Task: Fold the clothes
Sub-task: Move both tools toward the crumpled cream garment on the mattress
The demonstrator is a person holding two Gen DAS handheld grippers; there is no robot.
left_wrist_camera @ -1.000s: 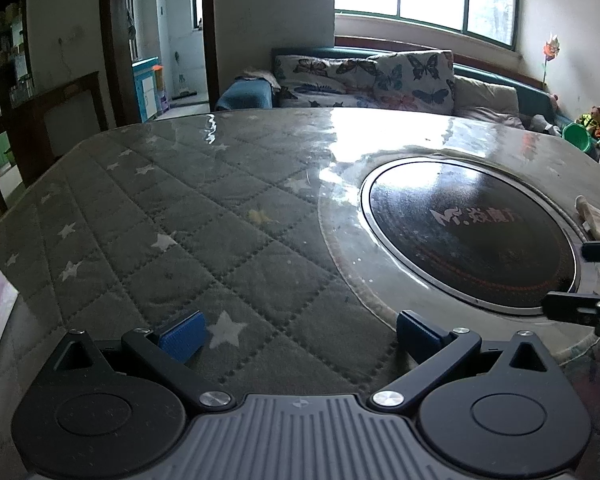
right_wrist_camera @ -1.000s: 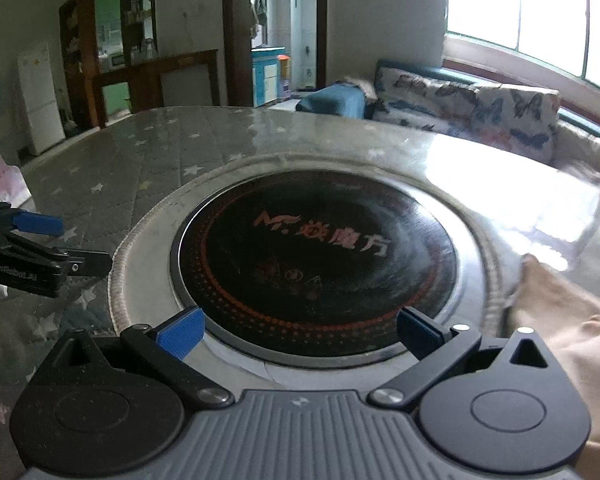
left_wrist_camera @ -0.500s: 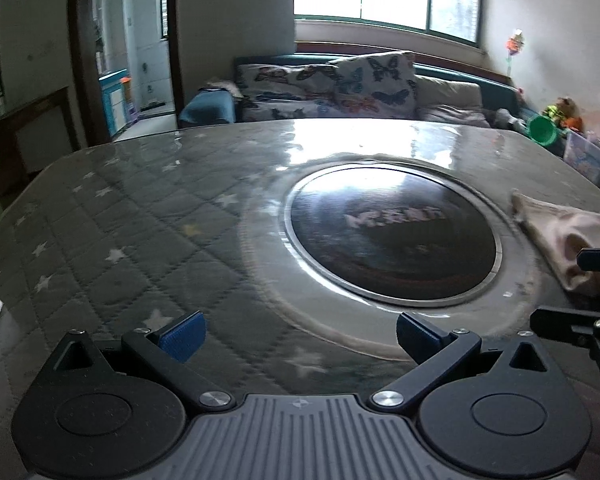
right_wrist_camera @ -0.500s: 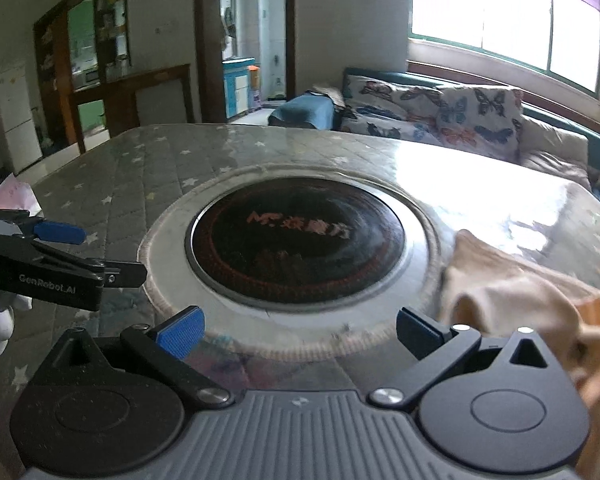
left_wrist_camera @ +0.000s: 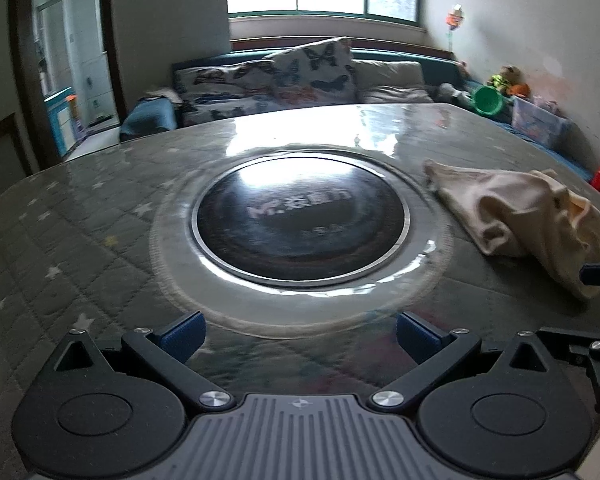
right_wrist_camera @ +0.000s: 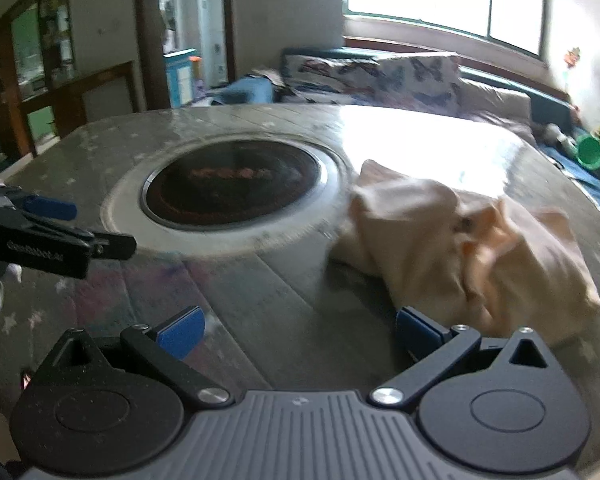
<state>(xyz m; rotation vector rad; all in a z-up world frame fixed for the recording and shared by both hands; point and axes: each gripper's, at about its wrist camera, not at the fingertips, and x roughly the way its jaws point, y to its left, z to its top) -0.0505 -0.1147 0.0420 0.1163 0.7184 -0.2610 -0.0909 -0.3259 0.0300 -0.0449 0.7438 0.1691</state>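
We hold our left gripper (left_wrist_camera: 299, 330) low over the quilted, star-patterned bench (left_wrist_camera: 72, 236), its blue pads spread wide apart with nothing between them. Dead ahead at twelve o'clock sits the round black cooktop (left_wrist_camera: 300, 216) set into the bench. At two o'clock from it lies the crumpled cream garment (left_wrist_camera: 516, 208), unfolded, beside the cooktop's rim. Our right gripper (right_wrist_camera: 298, 330) hovers with its pads likewise parted and empty; the garment (right_wrist_camera: 452, 240) lies at one o'clock, just beyond its right pad. A butterfly-print sofa (left_wrist_camera: 300, 76) lines the far wall.
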